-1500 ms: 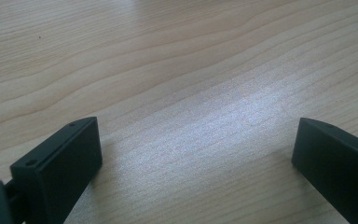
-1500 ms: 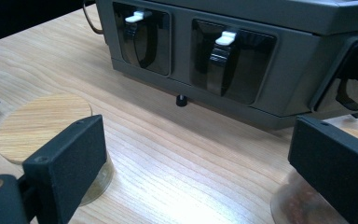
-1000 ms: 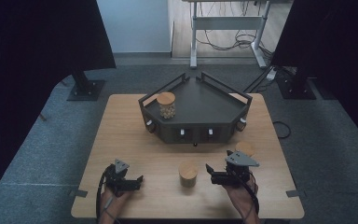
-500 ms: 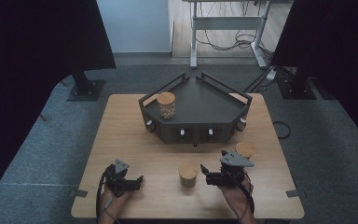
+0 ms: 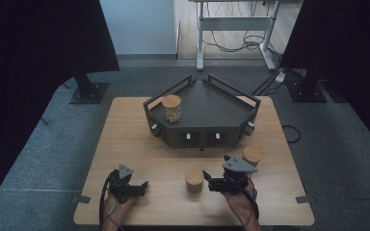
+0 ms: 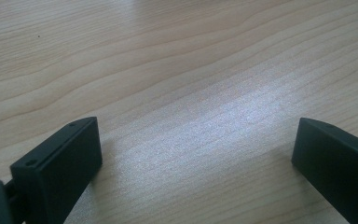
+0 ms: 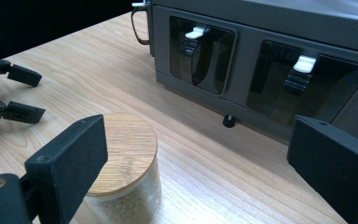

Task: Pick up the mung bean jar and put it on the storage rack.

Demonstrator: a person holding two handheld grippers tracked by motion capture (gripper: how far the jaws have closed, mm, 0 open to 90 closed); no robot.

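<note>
Clearly the risk is a knock: the right gripper [image 5: 207, 183], jaws wide and empty, sits just beside the jar [image 5: 193, 179] near the table's [image 5: 125, 125] front edge, off-centre, so one jaw could tip it. The left gripper [image 5: 143, 186] rests wide open, well apart.

Both tools are matte black all over. The left gripper [image 5: 142, 185] wears a small grey three-cornered plate on top, a black cable looping off behind it. The right gripper [image 5: 206, 183] has a bigger grey plate, its cable trailing back over the hand [image 5: 238, 199]. Up close, blocky square-ended jaws, a small screw hole in each, a brass-coloured fitting at the base.
</note>
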